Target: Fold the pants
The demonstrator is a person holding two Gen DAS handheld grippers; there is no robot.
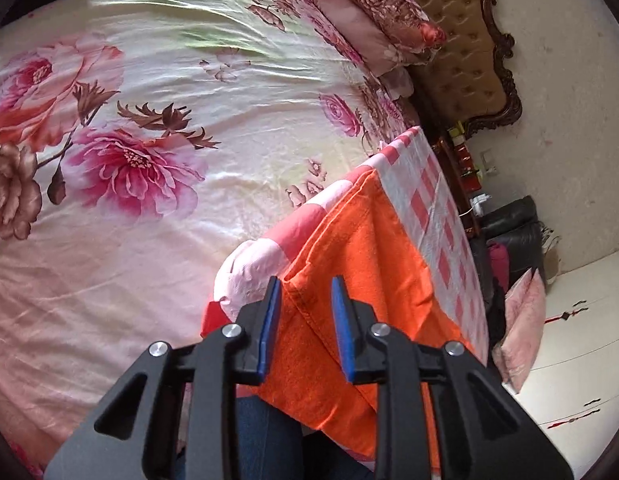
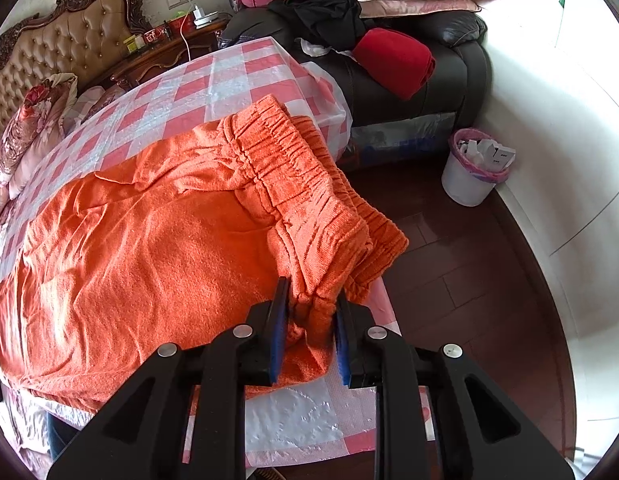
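Orange knit pants lie spread on a table with a pink-and-white checked cloth. Their elastic waistband reaches the table's right edge and hangs over it. My right gripper has its jaws around a bunched corner of the waistband, with fabric filling the gap between the blue pads. In the left wrist view the pants' leg end lies on the checked cloth. My left gripper is open with the hem corner lying between its jaws.
A bed with a floral sheet and pillows lies left of the table. A black armchair holds a red cloth and cushions. A lined white bin stands on the dark wood floor.
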